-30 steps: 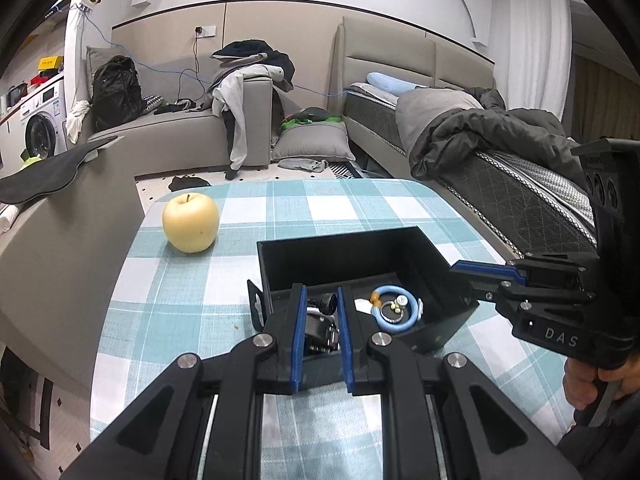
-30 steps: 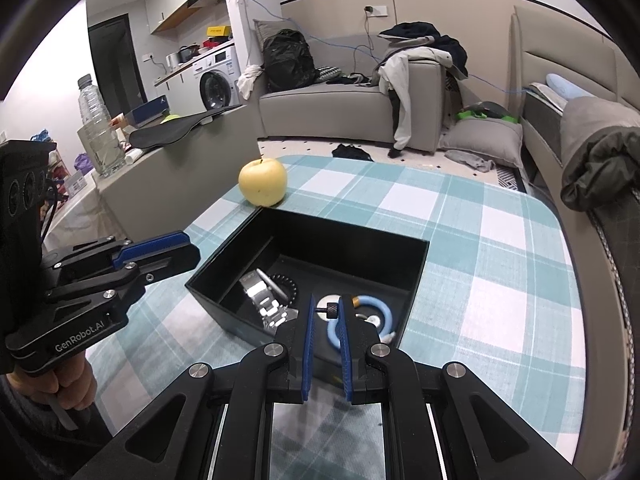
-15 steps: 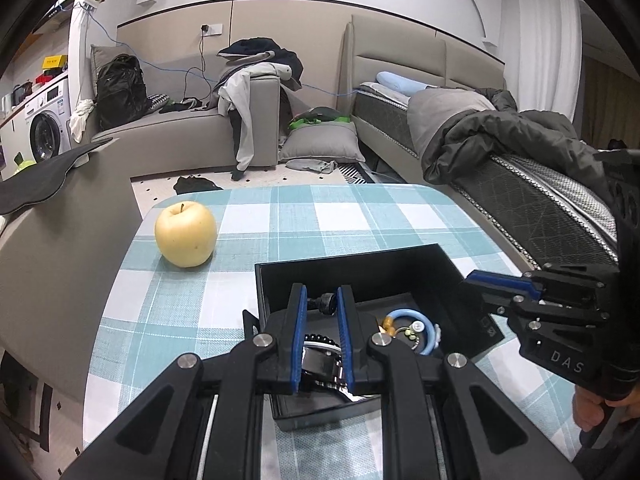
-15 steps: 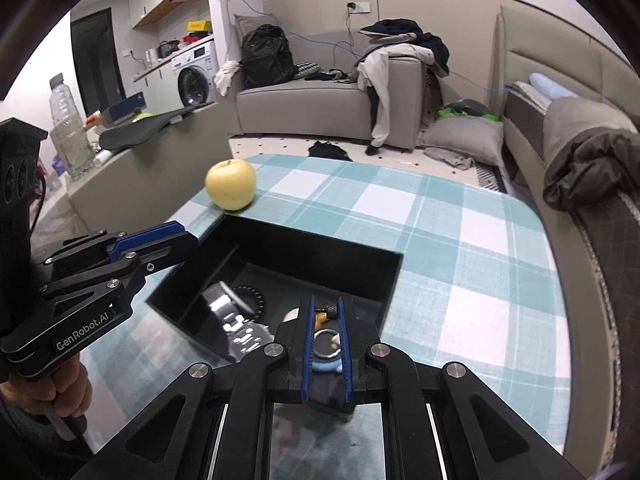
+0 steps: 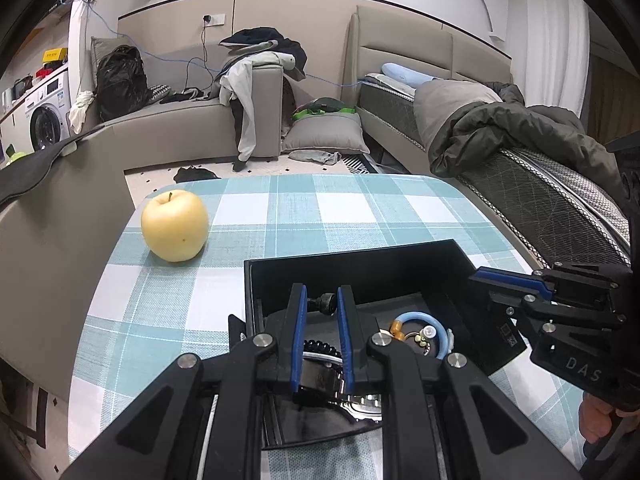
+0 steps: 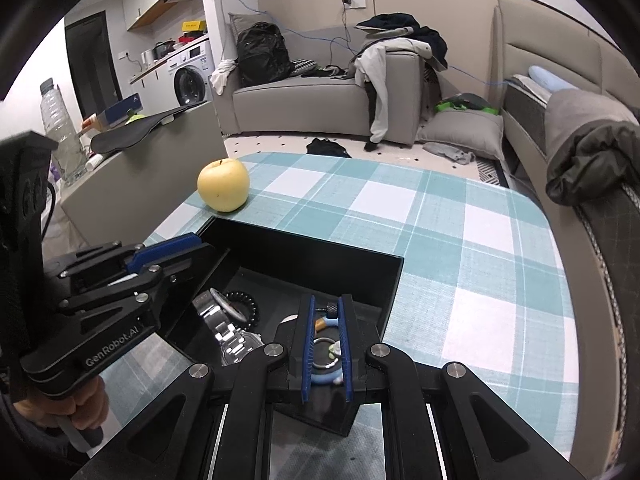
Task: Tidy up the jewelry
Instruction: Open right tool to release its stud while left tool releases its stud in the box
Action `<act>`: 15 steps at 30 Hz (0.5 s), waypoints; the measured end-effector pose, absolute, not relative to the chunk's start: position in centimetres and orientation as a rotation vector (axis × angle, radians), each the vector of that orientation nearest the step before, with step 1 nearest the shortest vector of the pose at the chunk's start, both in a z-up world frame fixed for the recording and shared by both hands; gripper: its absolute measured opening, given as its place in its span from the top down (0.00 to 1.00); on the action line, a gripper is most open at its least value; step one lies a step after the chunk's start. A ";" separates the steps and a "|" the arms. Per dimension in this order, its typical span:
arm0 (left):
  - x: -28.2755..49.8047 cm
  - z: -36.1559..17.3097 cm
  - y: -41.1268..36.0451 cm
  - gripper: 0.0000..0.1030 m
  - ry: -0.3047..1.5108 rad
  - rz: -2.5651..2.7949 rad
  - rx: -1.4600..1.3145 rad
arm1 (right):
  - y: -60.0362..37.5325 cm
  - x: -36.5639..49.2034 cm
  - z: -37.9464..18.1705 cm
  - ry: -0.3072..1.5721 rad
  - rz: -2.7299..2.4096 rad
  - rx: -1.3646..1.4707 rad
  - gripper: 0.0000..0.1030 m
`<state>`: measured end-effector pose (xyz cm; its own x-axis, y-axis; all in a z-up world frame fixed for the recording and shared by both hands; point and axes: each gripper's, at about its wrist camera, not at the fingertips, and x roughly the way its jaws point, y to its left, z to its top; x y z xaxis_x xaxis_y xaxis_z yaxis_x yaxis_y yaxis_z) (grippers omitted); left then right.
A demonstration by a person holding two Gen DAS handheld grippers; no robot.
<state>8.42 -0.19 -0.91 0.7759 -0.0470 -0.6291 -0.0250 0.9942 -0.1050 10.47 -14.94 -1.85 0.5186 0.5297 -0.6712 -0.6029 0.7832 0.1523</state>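
Blue-padded fingers [image 5: 299, 334] of the left gripper [image 5: 322, 312] are standing close together, nothing pinched between the pads, and they are hanging over the near left part of a black open box [image 5: 360, 258] where a silver metal watch [image 5: 352, 398] is lying beside a black bead bracelet [image 5: 320, 347]. Over the near right part of the same box [image 6: 304, 250], the right gripper [image 6: 327, 318] is likewise sitting nearly closed and empty, its narrow gap framing a light blue ring-shaped piece [image 6: 325, 378] with small charms on the box floor. In the right wrist view the watch [image 6: 224, 328] and the bead bracelet [image 6: 246, 306] are showing to the left of that ring, under the left gripper's body. A hand [image 6: 76, 408] is gripping each tool's handle at the frame edges. Beyond the box, a yellow apple [image 5: 175, 225] is resting on the teal-and-white checked tablecloth [image 5: 352, 204], apart from the box's far left corner. Farther back, a grey sofa [image 6: 320, 106] heaped with clothes, a black backpack [image 6: 262, 54] and a washing machine [image 6: 190, 78] are filling the room.
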 end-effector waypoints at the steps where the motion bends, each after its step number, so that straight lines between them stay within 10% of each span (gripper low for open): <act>1: 8.5 -1.0 -0.2 0.90 0.685 -0.010 -0.113 | -15.0 10.6 -1.9 0.769 0.681 -0.099 0.90; 15: 8.9 -1.2 -0.4 0.90 0.667 -0.006 -0.128 | -14.9 10.8 -2.2 0.769 0.679 -0.065 0.90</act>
